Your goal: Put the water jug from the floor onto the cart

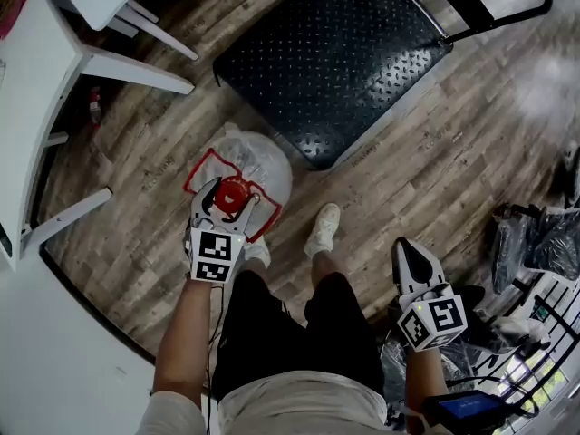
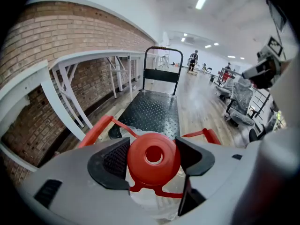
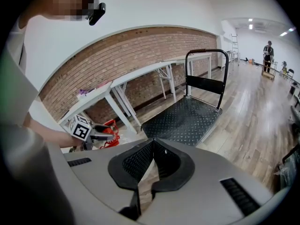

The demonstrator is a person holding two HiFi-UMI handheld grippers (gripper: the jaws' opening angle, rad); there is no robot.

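The water jug (image 1: 258, 163) is clear plastic with a red cap (image 2: 153, 157) and a red carry handle (image 2: 96, 130). It is just in front of the person's feet. My left gripper (image 1: 227, 203) points down over it, its two pads pressed on either side of the red cap. The black flat cart (image 1: 335, 53) with a checker-plate deck lies on the floor just beyond the jug, its push handle (image 2: 161, 50) at the far end. My right gripper (image 1: 412, 259) hangs at the person's right side, shut, with nothing between its pads (image 3: 140, 161).
White table legs (image 1: 109, 62) stand left of the jug along a brick wall (image 2: 33, 64). Dark bags and a wire rack (image 1: 535, 243) crowd the right edge. The person's shoe (image 1: 322, 229) is beside the jug. Office chairs (image 2: 241, 97) stand far off.
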